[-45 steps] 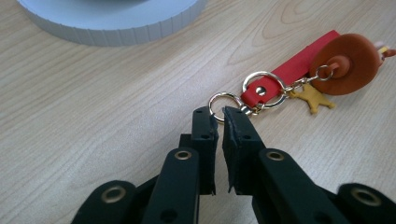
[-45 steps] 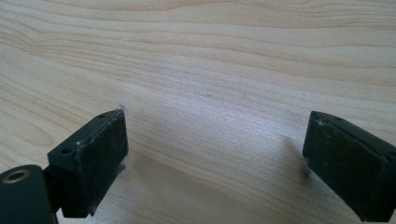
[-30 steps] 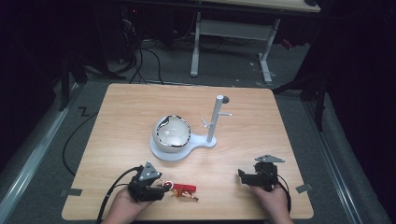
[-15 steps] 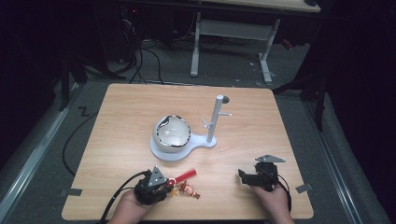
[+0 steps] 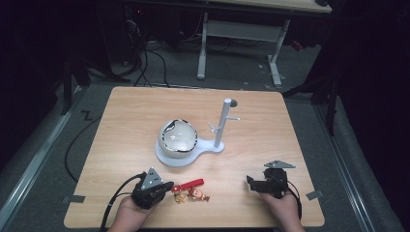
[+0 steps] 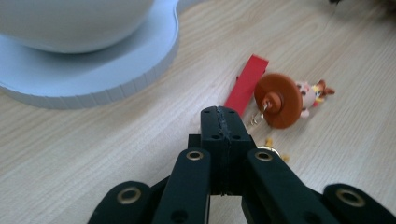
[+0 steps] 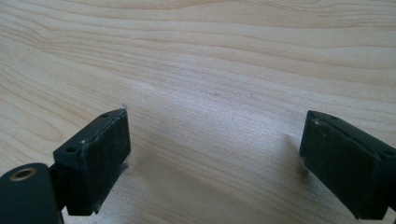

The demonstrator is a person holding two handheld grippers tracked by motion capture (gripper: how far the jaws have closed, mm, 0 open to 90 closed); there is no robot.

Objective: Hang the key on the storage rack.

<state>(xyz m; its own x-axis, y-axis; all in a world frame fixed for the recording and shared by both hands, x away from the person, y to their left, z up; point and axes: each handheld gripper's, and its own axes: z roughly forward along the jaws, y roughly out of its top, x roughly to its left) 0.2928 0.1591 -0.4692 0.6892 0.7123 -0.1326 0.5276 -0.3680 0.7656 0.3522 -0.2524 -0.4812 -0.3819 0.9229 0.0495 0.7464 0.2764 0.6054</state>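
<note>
Left gripper view shows the left gripper (image 6: 223, 122) with its jaws pressed shut, holding nothing I can see. Just past its tip lies a keychain (image 6: 280, 98): a red strap, a round brown hat, a tiny figure. Farther off sits a white stand (image 5: 186, 155). The right gripper (image 7: 212, 154) gapes open over bare table (image 5: 135, 111).

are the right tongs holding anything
No, the right tongs stand wide open in the right gripper view, with bare wooden table between their jaws.
</note>
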